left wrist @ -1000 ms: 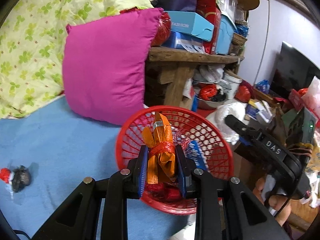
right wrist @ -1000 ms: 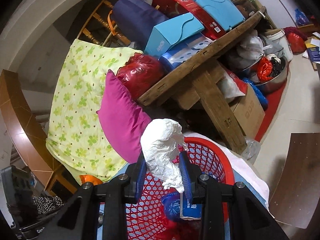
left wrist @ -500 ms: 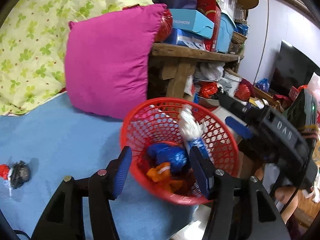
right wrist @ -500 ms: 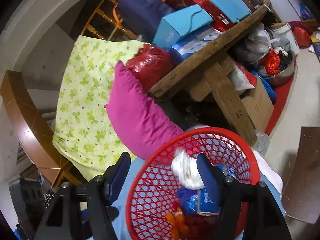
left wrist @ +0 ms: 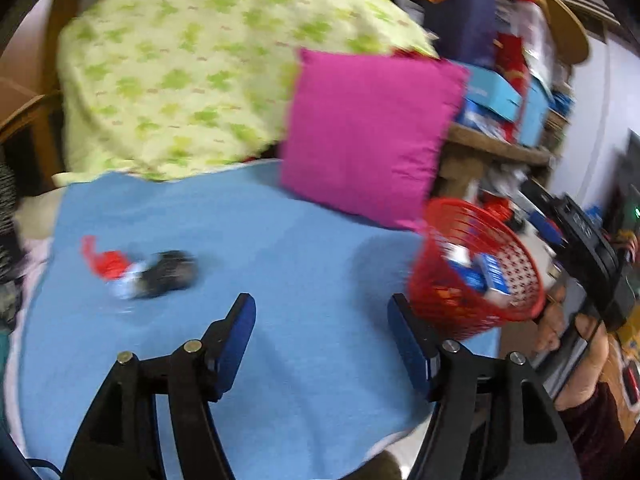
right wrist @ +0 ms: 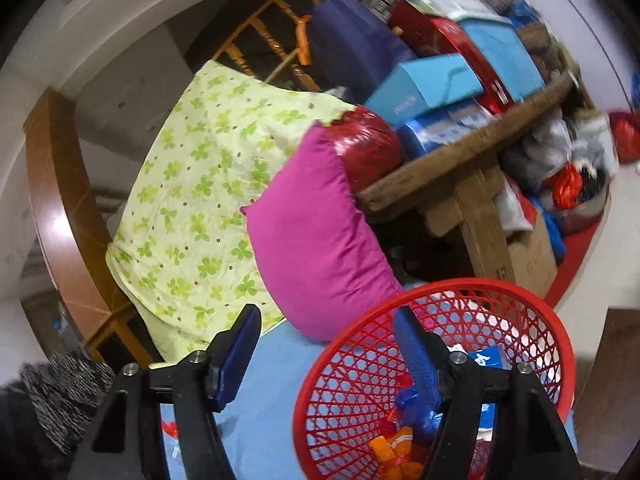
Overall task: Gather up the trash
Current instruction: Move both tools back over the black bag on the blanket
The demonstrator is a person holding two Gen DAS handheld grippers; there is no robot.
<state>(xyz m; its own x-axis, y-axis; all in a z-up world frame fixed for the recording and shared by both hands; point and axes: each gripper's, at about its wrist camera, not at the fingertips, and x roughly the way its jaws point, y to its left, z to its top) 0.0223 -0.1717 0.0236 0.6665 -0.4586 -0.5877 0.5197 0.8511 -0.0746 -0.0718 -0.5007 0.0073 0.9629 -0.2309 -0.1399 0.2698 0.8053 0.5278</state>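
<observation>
A red mesh basket [left wrist: 476,276] stands at the right edge of the blue bed cover [left wrist: 280,264] and holds wrappers, a blue-white packet and orange pieces; it also shows in the right wrist view [right wrist: 440,364]. A clump of red, white and black trash [left wrist: 144,270] lies on the cover at the left. My left gripper [left wrist: 320,336] is open and empty above the cover, between the clump and the basket. My right gripper [right wrist: 326,344] is open and empty at the basket's left rim; its body also shows in the left wrist view [left wrist: 588,252].
A magenta pillow [left wrist: 368,140] leans against a green-patterned quilt [left wrist: 192,68] behind the basket. A cluttered wooden shelf [right wrist: 472,140] with boxes stands beyond. A grey knitted cloth [right wrist: 60,384] lies at the lower left.
Both grippers opened and dropped their trash, the orange wrapper and the white crumpled paper, into the basket. The left gripper then swung left over the cover; the right drew back left.
</observation>
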